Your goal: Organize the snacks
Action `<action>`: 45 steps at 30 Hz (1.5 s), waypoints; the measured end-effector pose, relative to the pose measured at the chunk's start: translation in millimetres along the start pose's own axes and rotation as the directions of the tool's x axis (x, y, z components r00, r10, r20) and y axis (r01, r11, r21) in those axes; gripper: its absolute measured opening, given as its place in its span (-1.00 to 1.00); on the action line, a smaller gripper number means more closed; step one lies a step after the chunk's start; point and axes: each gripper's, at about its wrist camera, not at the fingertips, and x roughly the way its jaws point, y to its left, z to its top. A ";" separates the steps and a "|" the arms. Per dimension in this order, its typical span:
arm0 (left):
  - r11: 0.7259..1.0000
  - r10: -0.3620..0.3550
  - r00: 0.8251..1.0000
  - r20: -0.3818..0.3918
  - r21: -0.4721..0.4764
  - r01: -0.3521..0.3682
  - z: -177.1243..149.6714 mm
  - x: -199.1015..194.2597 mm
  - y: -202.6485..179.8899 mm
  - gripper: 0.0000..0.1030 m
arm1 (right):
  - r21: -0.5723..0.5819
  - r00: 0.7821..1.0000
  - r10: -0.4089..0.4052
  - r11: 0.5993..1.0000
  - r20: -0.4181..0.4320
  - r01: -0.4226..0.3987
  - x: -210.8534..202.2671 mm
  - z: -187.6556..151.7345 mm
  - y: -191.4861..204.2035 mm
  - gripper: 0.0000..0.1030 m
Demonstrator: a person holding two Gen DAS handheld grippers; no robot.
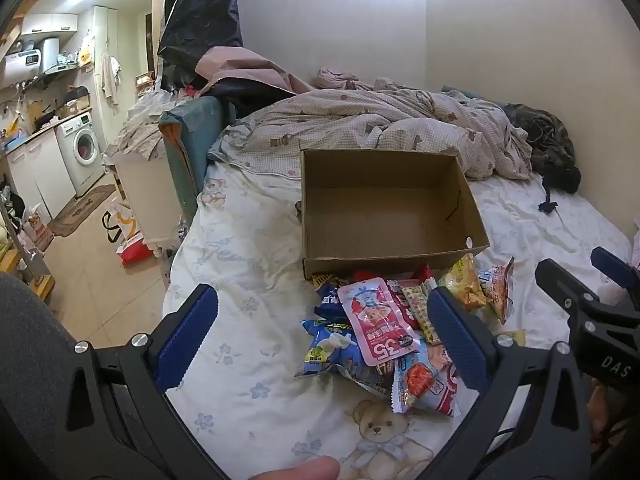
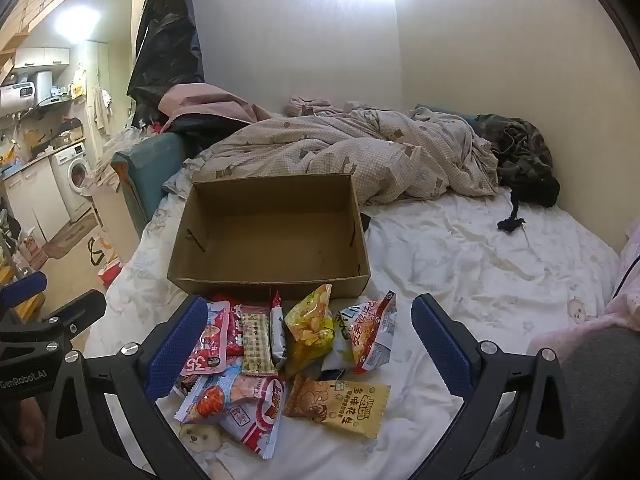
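Observation:
An open, empty cardboard box (image 1: 384,208) (image 2: 268,232) lies on the bed. A pile of snack packets (image 1: 384,336) (image 2: 288,356) lies on the sheet just in front of it: a pink pouch marked 35 (image 1: 378,320) (image 2: 208,344), a yellow chip bag (image 2: 310,328), an orange peanut packet (image 2: 340,404), a blue packet (image 1: 332,348). My left gripper (image 1: 324,332) is open, above the pile's left part. My right gripper (image 2: 310,340) is open, fingers either side of the pile. The right gripper also shows at the right in the left wrist view (image 1: 592,292).
A crumpled quilt (image 1: 380,128) (image 2: 352,152) and dark clothing (image 2: 520,156) lie behind the box. Walls bound the bed at the back and right. The bed's left edge drops to a tiled floor (image 1: 92,284) with a white cabinet (image 1: 140,196) and bags.

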 end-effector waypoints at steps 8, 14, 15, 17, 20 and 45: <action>1.000 0.000 1.000 0.001 0.002 -0.001 0.1 -1.3 -0.4 1.00 | -0.002 1.000 -0.002 1.000 0.002 0.002 -0.1 -0.1 -0.1 1.00; 1.000 -0.002 1.000 0.002 0.000 0.002 0.9 -1.7 1.2 1.00 | -0.003 1.000 -0.002 1.000 0.002 0.002 -0.4 -0.1 -0.1 1.00; 1.000 -0.003 1.000 0.003 -0.001 0.003 3.5 -3.5 3.2 1.00 | -0.003 1.000 -0.002 1.000 0.002 0.002 -0.5 -0.1 0.0 1.00; 1.000 -0.001 1.000 0.002 0.000 0.001 3.6 -3.6 2.8 1.00 | -0.003 1.000 -0.002 1.000 0.003 0.002 -0.6 -0.1 -0.4 1.00; 1.000 -0.002 1.000 0.003 -0.001 0.002 3.3 -3.7 3.2 1.00 | -0.002 1.000 -0.001 1.000 0.004 0.001 -0.6 0.0 -0.4 1.00; 1.000 0.000 1.000 0.008 -0.004 0.000 2.7 -2.5 4.6 1.00 | -0.002 1.000 -0.003 1.000 0.004 0.003 0.1 -0.5 1.0 1.00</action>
